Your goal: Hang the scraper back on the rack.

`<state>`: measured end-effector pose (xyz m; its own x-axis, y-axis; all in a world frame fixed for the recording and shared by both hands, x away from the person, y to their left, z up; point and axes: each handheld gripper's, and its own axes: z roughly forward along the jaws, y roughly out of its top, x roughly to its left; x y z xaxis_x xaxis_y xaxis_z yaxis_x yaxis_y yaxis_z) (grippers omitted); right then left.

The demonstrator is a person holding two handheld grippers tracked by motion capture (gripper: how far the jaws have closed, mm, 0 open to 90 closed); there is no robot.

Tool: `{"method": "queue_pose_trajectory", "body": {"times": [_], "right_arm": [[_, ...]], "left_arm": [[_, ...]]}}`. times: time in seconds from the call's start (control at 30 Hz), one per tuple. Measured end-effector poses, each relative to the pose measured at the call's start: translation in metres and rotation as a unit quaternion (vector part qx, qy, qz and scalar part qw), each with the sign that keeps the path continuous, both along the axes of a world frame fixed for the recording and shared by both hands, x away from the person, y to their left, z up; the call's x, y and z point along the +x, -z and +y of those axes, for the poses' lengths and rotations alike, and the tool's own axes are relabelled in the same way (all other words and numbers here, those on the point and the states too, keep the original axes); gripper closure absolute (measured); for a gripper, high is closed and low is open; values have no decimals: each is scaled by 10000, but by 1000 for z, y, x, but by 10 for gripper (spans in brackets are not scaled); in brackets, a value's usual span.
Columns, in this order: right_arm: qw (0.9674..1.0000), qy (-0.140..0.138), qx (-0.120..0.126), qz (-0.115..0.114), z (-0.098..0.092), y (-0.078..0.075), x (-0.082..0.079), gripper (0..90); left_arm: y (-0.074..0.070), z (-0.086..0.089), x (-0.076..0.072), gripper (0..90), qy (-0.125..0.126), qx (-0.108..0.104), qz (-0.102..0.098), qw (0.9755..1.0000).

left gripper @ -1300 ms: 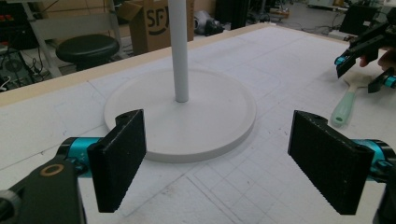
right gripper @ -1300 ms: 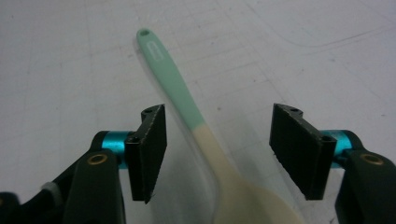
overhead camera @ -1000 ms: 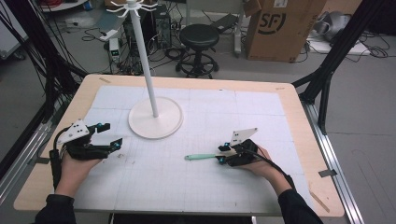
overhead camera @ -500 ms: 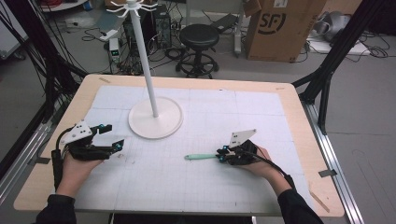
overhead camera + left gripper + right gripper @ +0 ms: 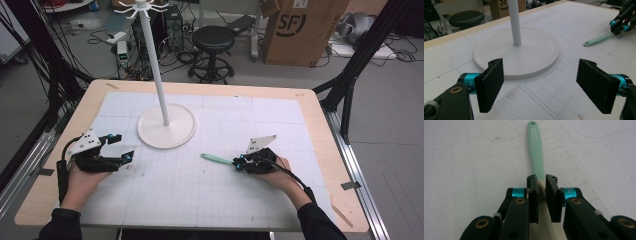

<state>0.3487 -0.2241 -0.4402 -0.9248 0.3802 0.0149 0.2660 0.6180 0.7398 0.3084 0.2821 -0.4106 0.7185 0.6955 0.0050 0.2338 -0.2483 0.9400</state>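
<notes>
Cable-strewn lab: cables point(image 5: 30, 55), stool point(image 5: 213, 40)

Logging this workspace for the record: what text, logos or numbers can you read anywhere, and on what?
"SF": dark logo on the brown cardboard box on the floor beyond the table.
Raised marking on the mint-green plastic utensil handle: too blurred to read.
White label on the box's top edge: too small to read.

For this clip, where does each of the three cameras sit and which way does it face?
High view: above the person's side, facing forward and down on the table; forearms, left gripper and right gripper show.
Left gripper view: rides the left gripper, facing the white stand; wide-apart jaws show.
Right gripper view: rides the right gripper, facing along the green utensil between its jaws.
Shared: all three show the green utensil; high and left gripper views share the stand.
</notes>
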Motion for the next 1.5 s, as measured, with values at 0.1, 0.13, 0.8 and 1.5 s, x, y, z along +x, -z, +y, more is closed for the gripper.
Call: {"method": "queue_pose_trajectory", "body": {"times": [0.1, 0.13, 0.8, 1.5], "right_arm": [[9998, 115, 134, -6, -3, -4, 1, 817], [9997, 163, 179, 17, -3, -6, 0, 817], [9922, 405, 1172, -96, 5, -98, 8, 816], [9821, 426, 1643, -821, 44, -256, 30, 817]], "left_arm": [[0, 0, 0, 229, 0, 6, 0, 10000], [0, 0, 0, 230, 10, 5, 0, 10000], [-1, 3, -3, 214, 24, -228, -7, 9997], [0, 3, -2, 215, 44, -280, 29, 9996]]}}
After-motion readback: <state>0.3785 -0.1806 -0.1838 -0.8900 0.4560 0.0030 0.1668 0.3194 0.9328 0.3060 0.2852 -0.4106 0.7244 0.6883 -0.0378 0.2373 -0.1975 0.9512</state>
